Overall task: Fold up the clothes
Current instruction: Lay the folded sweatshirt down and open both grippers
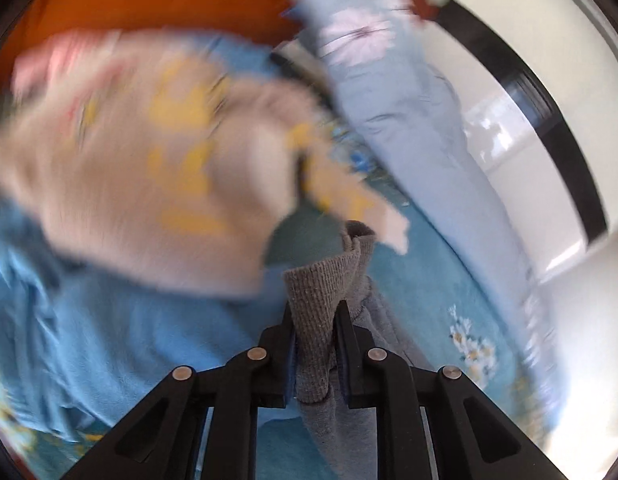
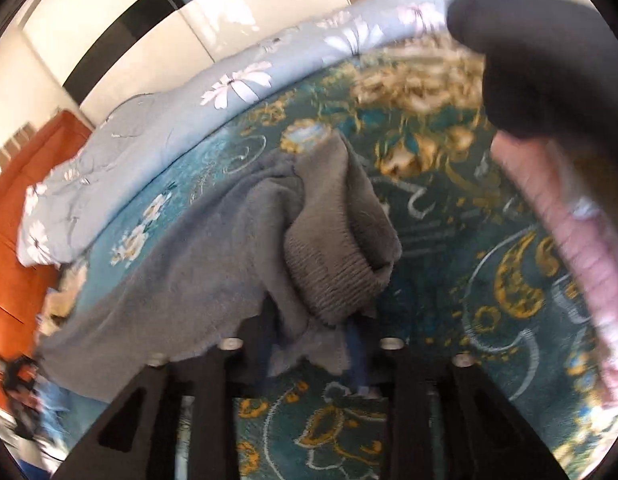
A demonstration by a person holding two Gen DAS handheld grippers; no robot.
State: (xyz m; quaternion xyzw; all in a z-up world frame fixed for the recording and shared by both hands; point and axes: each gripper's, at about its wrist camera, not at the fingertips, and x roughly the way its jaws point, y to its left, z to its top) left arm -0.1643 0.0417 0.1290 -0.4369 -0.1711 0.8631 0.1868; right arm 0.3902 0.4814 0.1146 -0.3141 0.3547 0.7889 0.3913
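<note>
My left gripper (image 1: 315, 312) is shut on the ribbed edge of a grey knit garment (image 1: 321, 300), held above a bed with a teal patterned cover (image 1: 429, 280). My right gripper (image 2: 317, 320) is shut on another ribbed part of the same grey garment (image 2: 329, 264), which drapes to the left over the teal bedcover (image 2: 449, 260). The right fingertips are hidden under the cloth. Both views are blurred by motion.
A beige garment with yellow print (image 1: 149, 152) and a light blue cloth (image 1: 129, 340) lie to the left. A pale blue floral quilt (image 1: 389, 100), also seen in the right wrist view (image 2: 189, 112), runs along the bed's edge. A pink garment (image 2: 569, 240) and a dark one (image 2: 529, 60) hang at right. An orange headboard (image 1: 169, 0) stands behind.
</note>
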